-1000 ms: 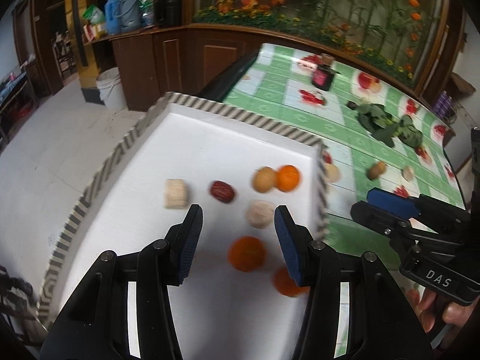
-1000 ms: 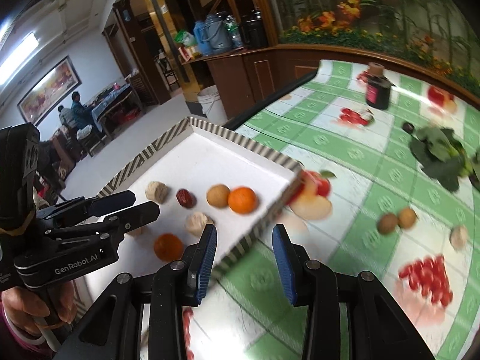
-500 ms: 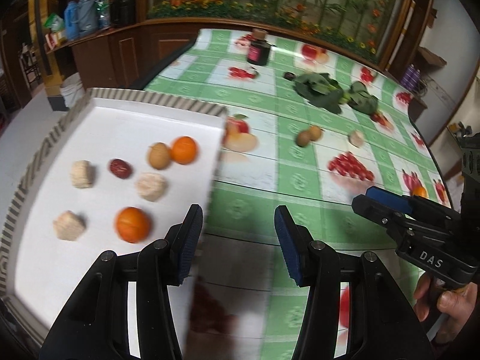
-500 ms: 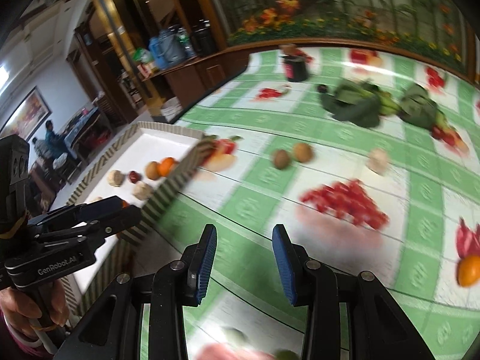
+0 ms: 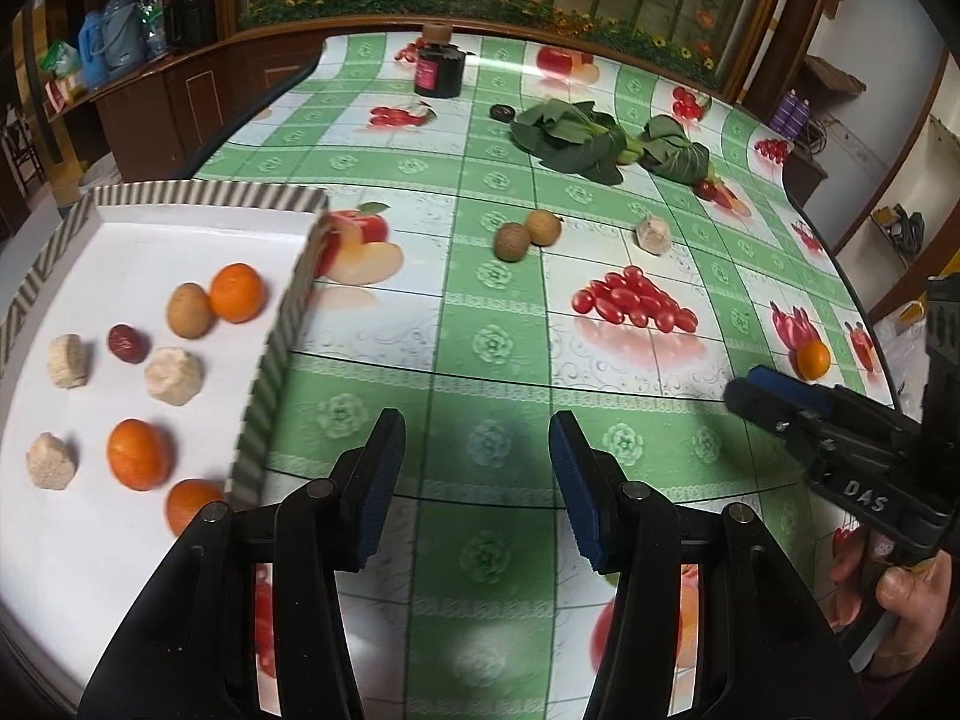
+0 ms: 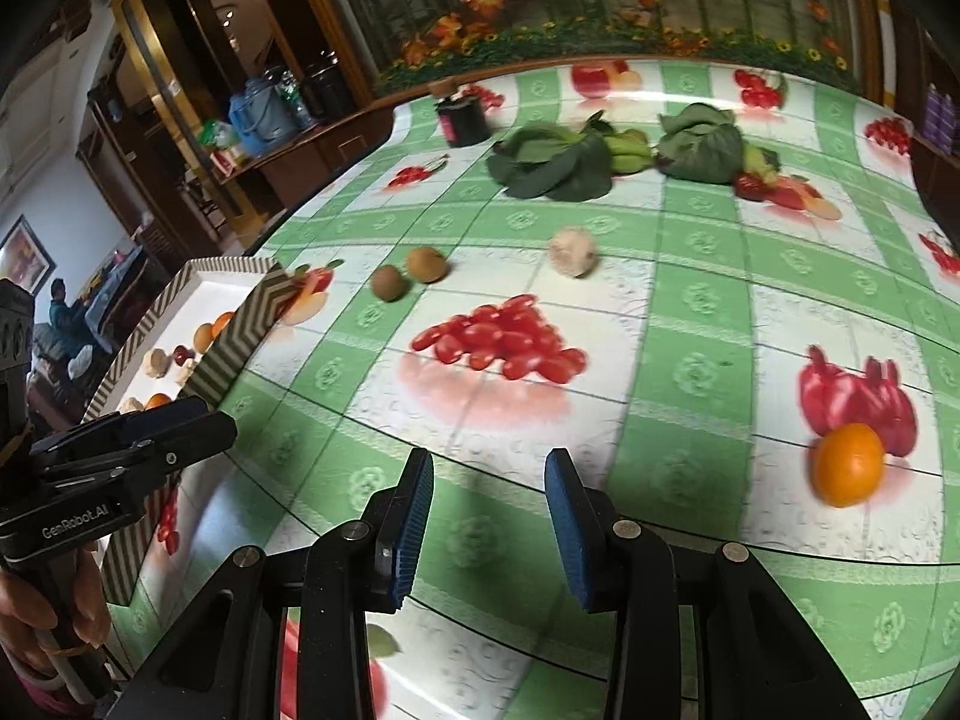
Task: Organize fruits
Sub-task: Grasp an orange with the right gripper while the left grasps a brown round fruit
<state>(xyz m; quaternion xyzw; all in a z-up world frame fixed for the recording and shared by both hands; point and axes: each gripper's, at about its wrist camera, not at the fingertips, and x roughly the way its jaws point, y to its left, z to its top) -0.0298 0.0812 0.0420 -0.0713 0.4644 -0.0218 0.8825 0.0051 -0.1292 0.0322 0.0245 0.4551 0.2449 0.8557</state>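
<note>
A white tray (image 5: 198, 204) with a striped rim lies at the table's left and holds oranges (image 5: 236, 293), a brown fruit, a red date and pale lumps. On the green tablecloth lie two brown fruits (image 5: 511, 242), a pale lump (image 5: 654, 234) and an orange (image 5: 813, 360). My left gripper (image 5: 477, 483) is open and empty over the cloth, right of the tray. My right gripper (image 6: 487, 525) is open and empty; the orange (image 6: 847, 465) lies to its right, the brown fruits (image 6: 390, 283) far ahead.
Leafy greens (image 5: 570, 135) and a dark jar (image 5: 439, 72) stand at the table's far side. The cloth is printed with fruit pictures. A wooden counter with jugs (image 5: 120, 30) is beyond the left edge. The table edge curves away at right (image 5: 840, 276).
Both grippers have swung right, away from the tray and over the tablecloth. The tray has shifted to the left of both views. The loose orange has come into view.
</note>
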